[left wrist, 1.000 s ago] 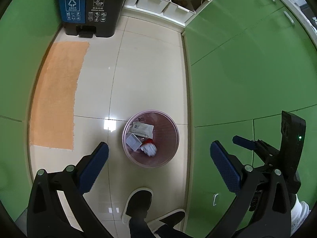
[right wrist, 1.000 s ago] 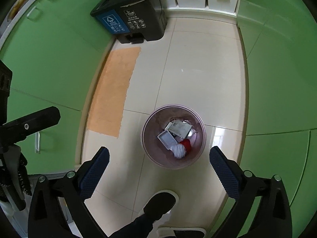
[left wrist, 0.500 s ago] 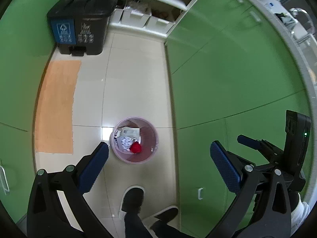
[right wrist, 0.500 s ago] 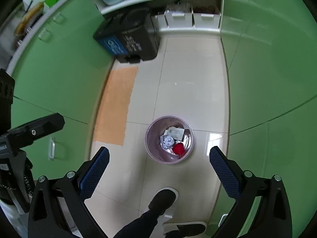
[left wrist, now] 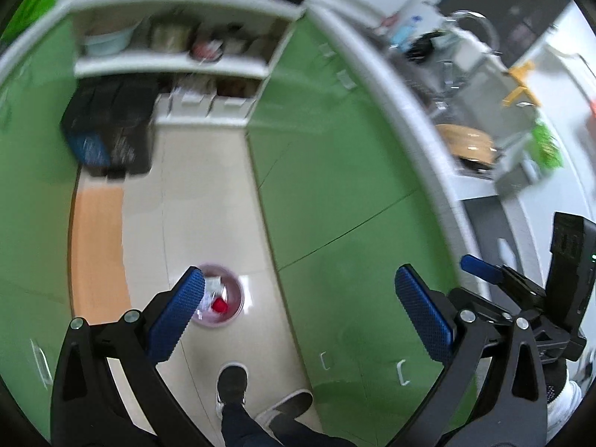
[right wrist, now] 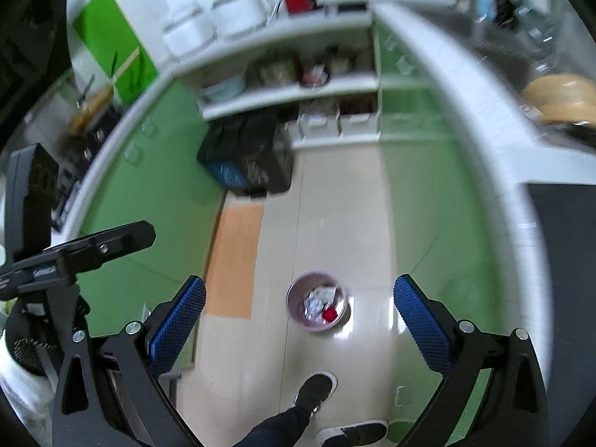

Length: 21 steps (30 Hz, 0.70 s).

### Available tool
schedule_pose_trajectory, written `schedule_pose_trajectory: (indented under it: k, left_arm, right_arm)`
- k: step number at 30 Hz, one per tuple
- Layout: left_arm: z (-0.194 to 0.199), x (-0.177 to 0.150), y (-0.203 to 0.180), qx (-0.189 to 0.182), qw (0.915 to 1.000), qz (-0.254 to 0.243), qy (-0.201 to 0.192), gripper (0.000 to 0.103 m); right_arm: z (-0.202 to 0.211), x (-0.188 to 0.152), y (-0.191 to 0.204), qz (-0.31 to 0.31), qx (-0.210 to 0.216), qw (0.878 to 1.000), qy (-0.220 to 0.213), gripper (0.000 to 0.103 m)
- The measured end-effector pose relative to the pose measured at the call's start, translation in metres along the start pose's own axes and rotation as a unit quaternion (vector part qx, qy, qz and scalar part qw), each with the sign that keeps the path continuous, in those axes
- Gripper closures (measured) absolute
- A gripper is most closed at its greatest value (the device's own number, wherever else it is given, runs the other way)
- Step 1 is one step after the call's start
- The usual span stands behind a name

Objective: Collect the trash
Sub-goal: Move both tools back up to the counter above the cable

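The pink waste bin (right wrist: 316, 305) stands on the pale tiled floor (right wrist: 335, 223) far below both tools, just ahead of the person's shoes (right wrist: 316, 387). From the right gripper (right wrist: 298, 320) it lies almost dead centre between the blue pads (right wrist: 421, 324); from the left gripper (left wrist: 298, 316) it sits off to the left, partly hidden behind the left pad (left wrist: 178, 313). So the right hand looks better lined up — though both are well apart from the bin (neither is close enough to reach it without coming down a long way). The bin is round, so no long axis matters; its mouth faces up, and inside are crumpled paper (right wrist: 313, 303) and something red (right wrist: 329, 314). Both grippers are spread wide and carry nothing.

The floor is glossy, with an orange mat (right wrist: 234, 257) to the left of the bin. Green cabinets (right wrist: 428, 205) wall in a narrow aisle on both sides, and a dark sorting bin (right wrist: 249, 160) stands at the far end under open shelves (right wrist: 290, 89) — the views are blurred.
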<state>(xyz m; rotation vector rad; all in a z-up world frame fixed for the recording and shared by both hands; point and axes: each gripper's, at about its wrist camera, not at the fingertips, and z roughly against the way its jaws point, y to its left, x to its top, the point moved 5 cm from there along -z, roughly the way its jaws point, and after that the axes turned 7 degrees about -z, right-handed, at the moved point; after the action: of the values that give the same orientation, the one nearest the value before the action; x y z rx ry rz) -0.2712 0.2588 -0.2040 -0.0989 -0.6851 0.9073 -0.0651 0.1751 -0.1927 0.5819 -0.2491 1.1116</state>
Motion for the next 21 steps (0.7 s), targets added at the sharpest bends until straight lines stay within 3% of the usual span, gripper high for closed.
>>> schedule_pose_trajectory:
  k: [9, 15, 21]
  left_arm:
    - [0.032, 0.046, -0.128, -0.055, 0.9926, -0.106, -0.023, 0.003]
    - [0.021, 0.056, -0.225, -0.106, 0.9771, -0.183, -0.021, 0.003]
    - [-0.011, 0.053, -0.304, -0.138, 0.9606, -0.241, -0.003, 0.003]
  right_arm:
    - [0.141, -0.005, -0.078, -0.071, -0.065, 0.989, -0.109, 0.006]
    - [0.199, -0.03, -0.144, -0.128, -0.116, 0.974, -0.148, 0.006]
    - [0.229, -0.063, -0.207, -0.176, -0.154, 0.96, -0.153, 0.006]
